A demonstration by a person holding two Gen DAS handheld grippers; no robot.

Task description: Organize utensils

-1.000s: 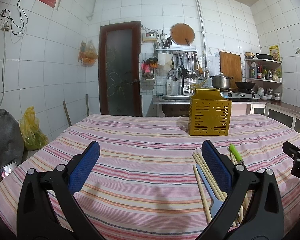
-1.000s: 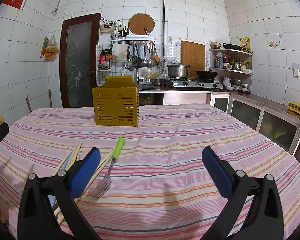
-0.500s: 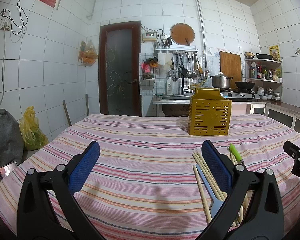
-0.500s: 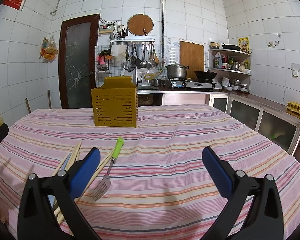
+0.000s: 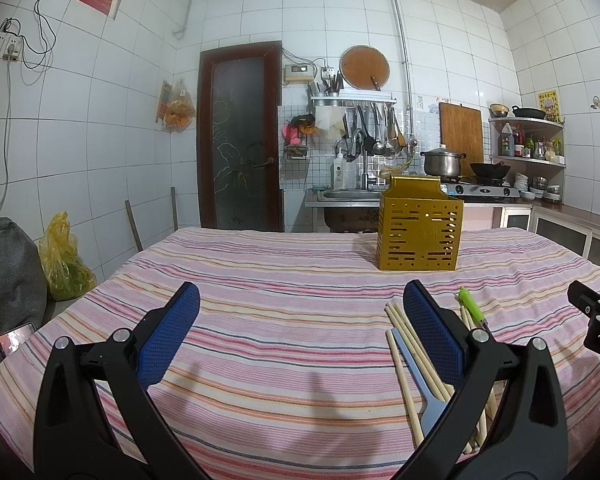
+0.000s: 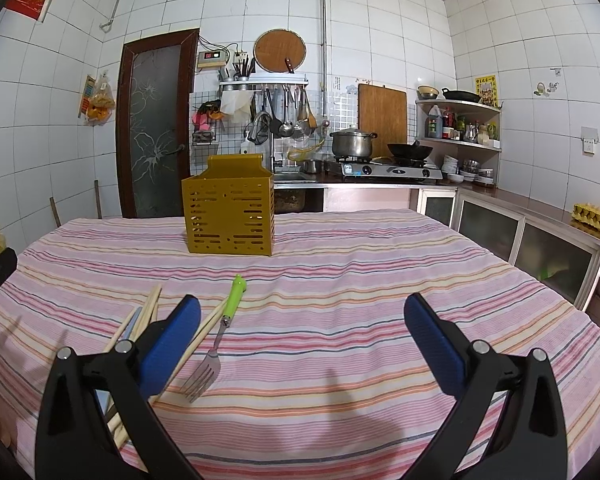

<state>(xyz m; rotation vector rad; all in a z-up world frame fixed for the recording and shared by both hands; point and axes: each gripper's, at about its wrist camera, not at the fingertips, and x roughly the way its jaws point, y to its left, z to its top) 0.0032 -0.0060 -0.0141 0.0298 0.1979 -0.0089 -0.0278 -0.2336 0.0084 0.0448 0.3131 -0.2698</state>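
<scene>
A yellow slotted utensil holder (image 5: 419, 233) stands upright far across the striped tablecloth; it also shows in the right wrist view (image 6: 229, 214). A green-handled fork (image 6: 220, 333), several wooden chopsticks (image 6: 150, 312) and a pale blue utensil (image 5: 414, 372) lie loose on the cloth. In the left wrist view the chopsticks (image 5: 410, 340) lie partly behind the right finger. My left gripper (image 5: 300, 330) is open and empty, just left of the utensils. My right gripper (image 6: 302, 336) is open and empty, just right of them.
The striped tablecloth (image 6: 360, 280) covers the whole table. Behind it stand a sink, a stove with a pot (image 6: 352, 142) and a wok, and shelves. A door (image 5: 240, 136) and a yellow bag (image 5: 62, 260) lie to the left. Cabinets (image 6: 520, 240) run along the right.
</scene>
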